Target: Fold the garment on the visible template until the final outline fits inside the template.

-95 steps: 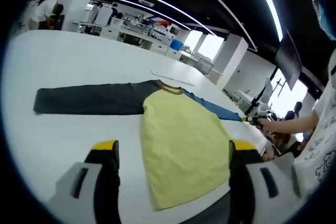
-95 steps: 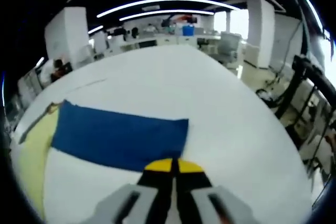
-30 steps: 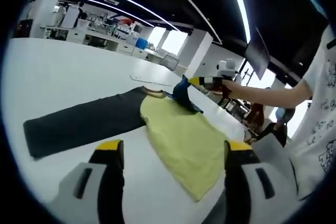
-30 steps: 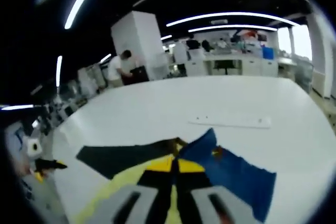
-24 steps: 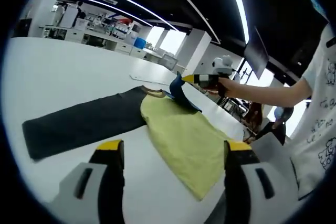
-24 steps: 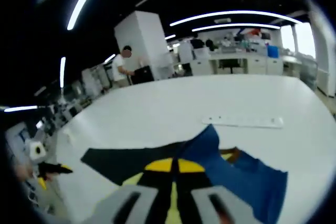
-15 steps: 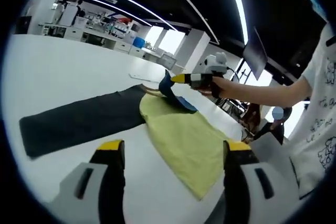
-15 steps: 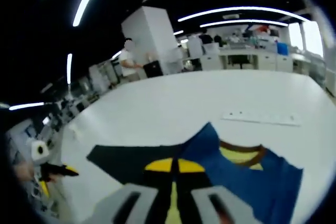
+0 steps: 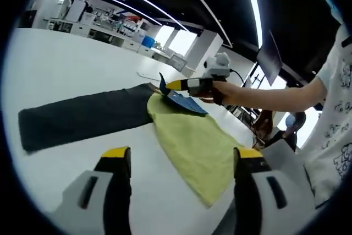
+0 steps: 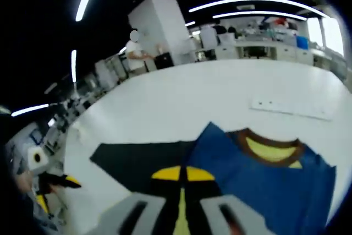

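The garment lies flat on the white table [image 9: 66, 64]: a yellow body [image 9: 192, 141], a dark grey sleeve [image 9: 82, 116] stretched out to the left, and a blue sleeve [image 9: 186, 102] folded over near the collar. My right gripper [image 9: 166, 85] is shut on the blue sleeve's end and holds it just above the collar. In the right gripper view its yellow-tipped jaws [image 10: 180, 174] are pressed together on the blue sleeve [image 10: 264, 182], with the brown collar [image 10: 269, 144] and dark sleeve [image 10: 140, 160] beyond. My left gripper [image 9: 180, 155] hangs open above the table's near part, holding nothing.
A flat white strip [image 10: 291, 108] lies on the table beyond the collar. My left gripper's yellow tip [image 10: 63, 181] shows at the table's far left edge. A person [image 10: 135, 48] stands by a white pillar, with desks and benches beyond the table.
My right gripper has carried the blue sleeve's end inward from the right side over the yellow body to the collar. The left gripper stays open in much the same place.
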{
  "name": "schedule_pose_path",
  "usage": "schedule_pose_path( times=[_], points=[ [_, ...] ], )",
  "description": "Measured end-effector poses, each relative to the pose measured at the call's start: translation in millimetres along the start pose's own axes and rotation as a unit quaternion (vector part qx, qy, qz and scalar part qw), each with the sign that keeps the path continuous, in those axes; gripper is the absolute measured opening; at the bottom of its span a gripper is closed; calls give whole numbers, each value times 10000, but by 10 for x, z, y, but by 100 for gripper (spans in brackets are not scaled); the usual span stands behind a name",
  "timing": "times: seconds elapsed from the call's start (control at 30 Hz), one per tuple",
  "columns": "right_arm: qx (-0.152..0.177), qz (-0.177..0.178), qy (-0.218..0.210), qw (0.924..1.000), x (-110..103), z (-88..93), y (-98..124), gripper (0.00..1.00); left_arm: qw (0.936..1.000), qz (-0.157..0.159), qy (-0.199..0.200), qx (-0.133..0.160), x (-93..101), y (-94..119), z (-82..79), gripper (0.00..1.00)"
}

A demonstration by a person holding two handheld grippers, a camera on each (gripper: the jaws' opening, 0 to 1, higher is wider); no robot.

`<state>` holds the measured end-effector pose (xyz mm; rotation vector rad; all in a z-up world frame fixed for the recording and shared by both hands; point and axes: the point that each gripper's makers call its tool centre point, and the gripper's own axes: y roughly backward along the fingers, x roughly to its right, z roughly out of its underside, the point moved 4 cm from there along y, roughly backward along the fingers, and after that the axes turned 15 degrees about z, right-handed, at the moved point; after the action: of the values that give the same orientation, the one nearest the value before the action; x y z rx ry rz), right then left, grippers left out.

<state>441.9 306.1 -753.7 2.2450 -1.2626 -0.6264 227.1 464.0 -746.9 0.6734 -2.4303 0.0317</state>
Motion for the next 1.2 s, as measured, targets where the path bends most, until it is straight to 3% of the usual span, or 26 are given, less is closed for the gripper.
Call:
schedule_pose_path(
  times=[0.37, 0.6, 0.77, 0.93, 1.13, 1.2],
  points=[
    [-448, 107, 348, 9983, -43, 276, -227, 0, 9998, -59, 140, 92, -7, 0, 62, 73],
    [-305, 72, 524, 9981, -34, 243, -202, 2, 9998, -59, 139, 125, -15, 6, 45, 73],
    [-157, -5, 709, 9974, -53, 246, -106, 34, 9998, -26, 124, 125, -2, -13, 38, 73],
    [7, -177, 569, 9982, -50, 229, 2, 65, 9999, 14, 107, 107, 16, -28, 41, 73],
    [217, -394, 459, 9979, -7, 208, 89, 95, 9999, 45, 73, 86, 27, -28, 28, 73],
    [248, -440, 438, 9978, 21, 205, 127, 99, 9999, 55, 58, 74, 28, -27, 20, 73]
  ],
)
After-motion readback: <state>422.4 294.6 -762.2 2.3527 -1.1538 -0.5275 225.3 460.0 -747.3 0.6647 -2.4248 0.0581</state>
